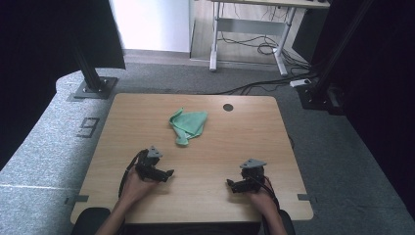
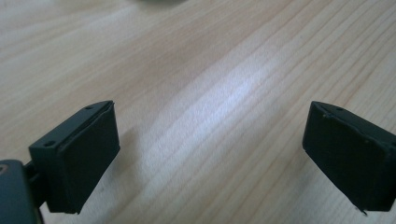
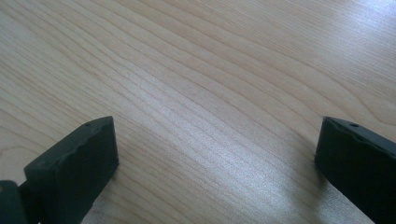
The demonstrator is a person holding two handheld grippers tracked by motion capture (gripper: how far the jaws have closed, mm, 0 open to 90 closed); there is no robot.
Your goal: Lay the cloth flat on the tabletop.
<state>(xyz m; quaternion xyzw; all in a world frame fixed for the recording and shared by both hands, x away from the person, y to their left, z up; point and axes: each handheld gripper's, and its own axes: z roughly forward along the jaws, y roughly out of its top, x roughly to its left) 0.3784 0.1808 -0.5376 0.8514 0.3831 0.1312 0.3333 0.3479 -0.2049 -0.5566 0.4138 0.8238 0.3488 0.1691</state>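
Cloth [image 1: 188, 125], green and crumpled, lies mid-table [image 1: 244, 147] toward the far edge. Left gripper [image 1: 169, 173] and right gripper [image 1: 229, 183] rest near the person, jaws wide apart and empty (a shallow pinch might snag one layer only).

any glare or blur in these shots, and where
Left gripper view: a pale sheen streaks the wooden table, and the far top edge blurs. Right gripper view: softer sheen between the jaws. High view: evenly lit, dark at the side edges, green cloth clear.
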